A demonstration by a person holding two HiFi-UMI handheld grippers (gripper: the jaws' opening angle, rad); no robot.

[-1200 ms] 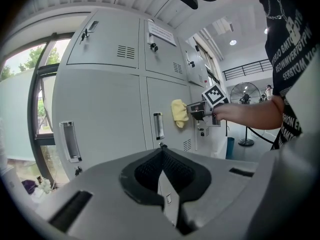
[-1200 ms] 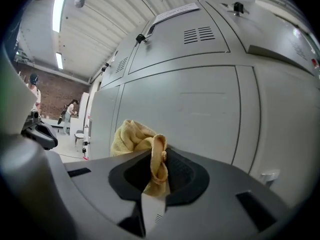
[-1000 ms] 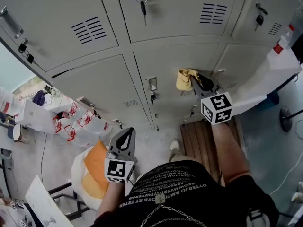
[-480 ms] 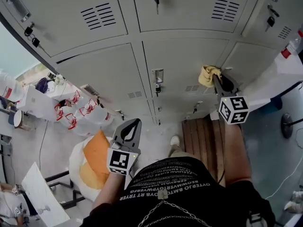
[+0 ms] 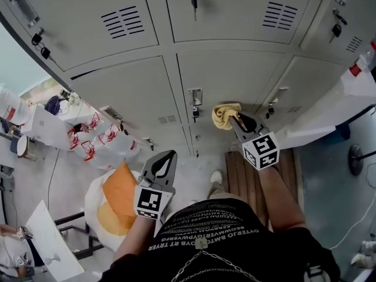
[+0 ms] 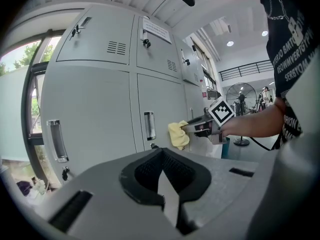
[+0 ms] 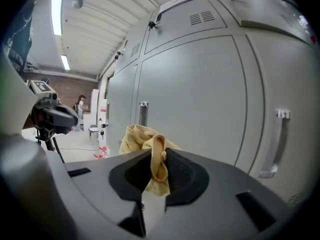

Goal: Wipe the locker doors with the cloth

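Crumpled yellow cloth (image 5: 225, 115) lies bunched against a closed grey locker door (image 5: 235, 78).

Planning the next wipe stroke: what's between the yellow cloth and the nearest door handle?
Just bare grey door: the left gripper view shows a plain strip between the cloth and the handle, with nothing on it.

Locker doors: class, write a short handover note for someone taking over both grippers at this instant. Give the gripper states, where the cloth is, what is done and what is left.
Right gripper: shut on the yellow cloth, which it holds at the lower middle locker door, just right of its handle.
Left gripper: shut, empty, held low near the body, clear of the lockers.
Done: cloth is in the gripper and at the door. No door shows wipe marks, so progress is unclear.
Left: wipe this door, then the others.
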